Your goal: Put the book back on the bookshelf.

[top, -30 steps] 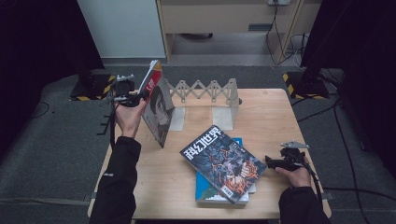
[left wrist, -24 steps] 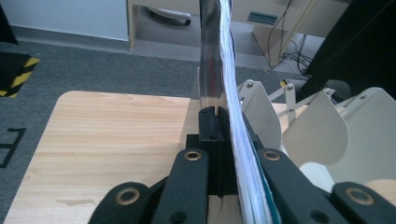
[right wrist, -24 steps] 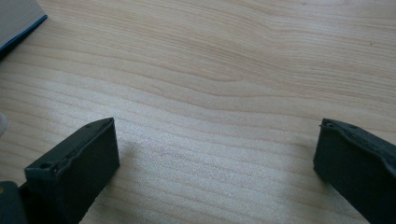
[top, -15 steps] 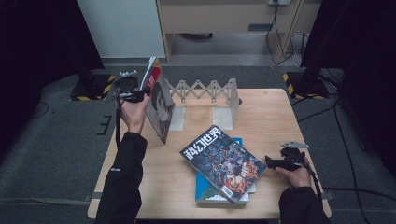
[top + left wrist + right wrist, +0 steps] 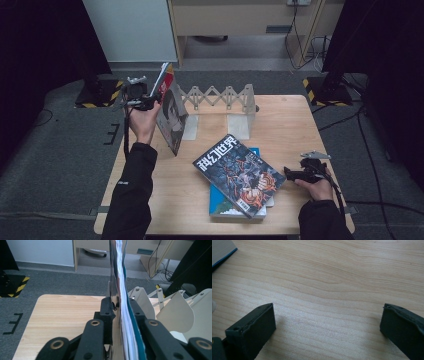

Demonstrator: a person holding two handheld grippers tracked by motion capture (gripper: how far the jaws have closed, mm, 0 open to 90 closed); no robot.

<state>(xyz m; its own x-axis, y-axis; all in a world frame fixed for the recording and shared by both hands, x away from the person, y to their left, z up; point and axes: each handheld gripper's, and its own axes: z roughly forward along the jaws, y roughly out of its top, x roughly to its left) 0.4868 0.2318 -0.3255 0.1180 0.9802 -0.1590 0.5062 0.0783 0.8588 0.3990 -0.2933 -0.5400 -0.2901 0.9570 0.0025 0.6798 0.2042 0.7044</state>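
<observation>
A magazine stands upright on its lower edge at the table's left, against the left end of a white expanding rack. My left gripper holds its upper part. In the left gripper view the magazine runs edge-on between the jaws of the left gripper. Both pads still lie against its covers, though the jaws have just been opening. My right gripper rests low at the table's right, open, with bare wood between the jaws of the right gripper.
A stack of magazines lies flat near the front middle of the wooden table, the top one with a dark illustrated cover. The rack's white dividers stand just right of the held magazine. Dark floor surrounds the table.
The magazine in the left gripper has tipped slightly more upright beside the rack. The right gripper has kept still.
</observation>
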